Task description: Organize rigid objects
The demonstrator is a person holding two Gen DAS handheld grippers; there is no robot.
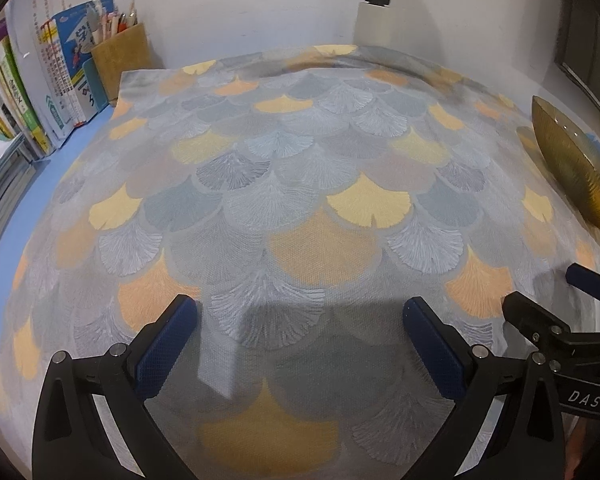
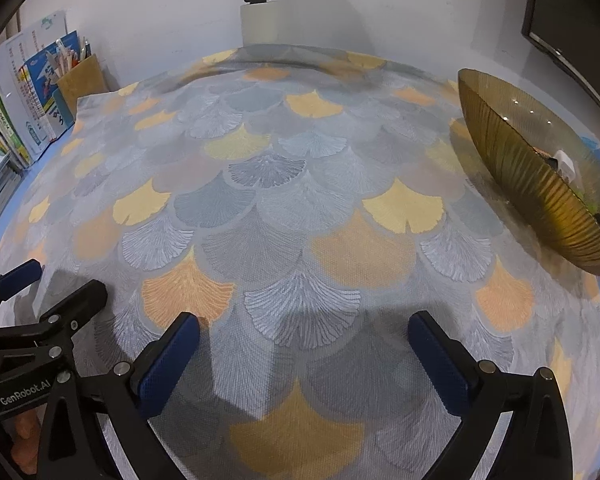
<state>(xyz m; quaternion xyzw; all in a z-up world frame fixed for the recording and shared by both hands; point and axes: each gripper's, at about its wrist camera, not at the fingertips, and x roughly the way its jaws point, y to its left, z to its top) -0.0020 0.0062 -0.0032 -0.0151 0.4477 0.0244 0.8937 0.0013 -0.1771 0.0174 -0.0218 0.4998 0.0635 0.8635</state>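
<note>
left gripper point(image 1: 300, 320) level (jaws apart), right gripper point(image 2: 304, 338) alike

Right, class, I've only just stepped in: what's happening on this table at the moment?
A person holds two grippers side by side, low over a leaf-patterned cloth. The left gripper and right gripper are both open and hold nothing. A ribbed amber bowl at the right edge has a few small items inside, too unclear to name. Books and a pen holder stand at the back left.
</note>
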